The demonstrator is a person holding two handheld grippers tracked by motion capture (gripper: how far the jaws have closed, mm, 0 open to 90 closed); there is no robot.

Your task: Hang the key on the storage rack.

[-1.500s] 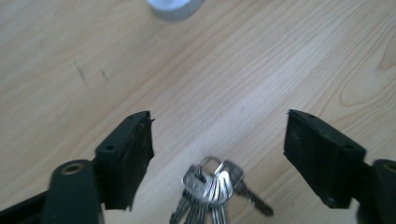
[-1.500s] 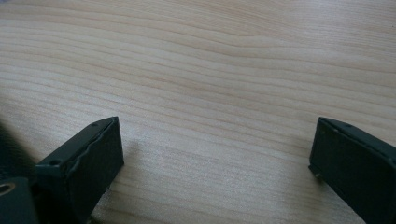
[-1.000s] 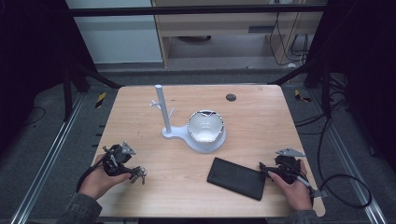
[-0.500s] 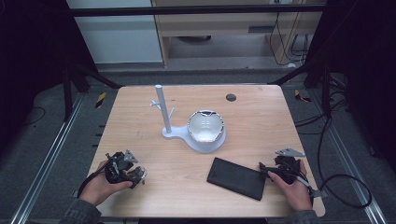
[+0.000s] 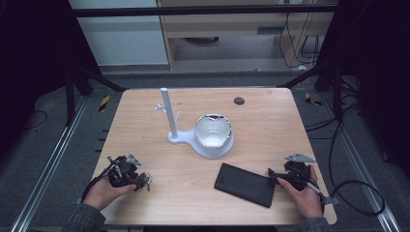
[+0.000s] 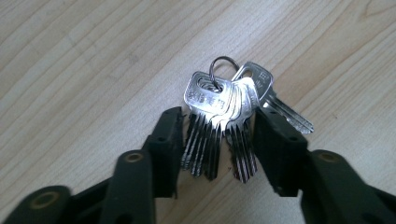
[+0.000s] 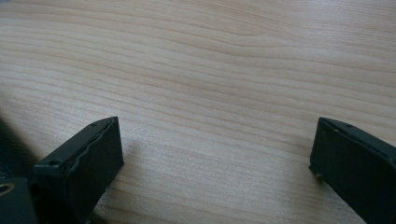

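A bunch of several silver keys (image 6: 219, 116) on one ring lies on the wooden table (image 5: 270, 125) near its front left corner, and the keys (image 5: 145, 181) glint there in the high view. My left gripper (image 6: 217, 116) has just been closing and its jaws now stand against both sides of the fanned blades. That left gripper (image 5: 140, 180) points right, held low over the table. At the front right my right gripper (image 5: 273, 175) rests with its jaws wide apart. Bare wood lies between them in the right gripper (image 7: 215, 140) view.
A flat black case (image 5: 245, 184) lies just left of the right gripper. A white stand (image 5: 176, 138) with an upright post (image 5: 166, 113) and a white bowl-shaped piece (image 5: 213, 131) sits mid-table. A small dark disc (image 5: 239, 101) lies at the back.
The left hand has shifted a little right and down toward the keys, and its jaws now bracket the bunch. The right hand has kept still.
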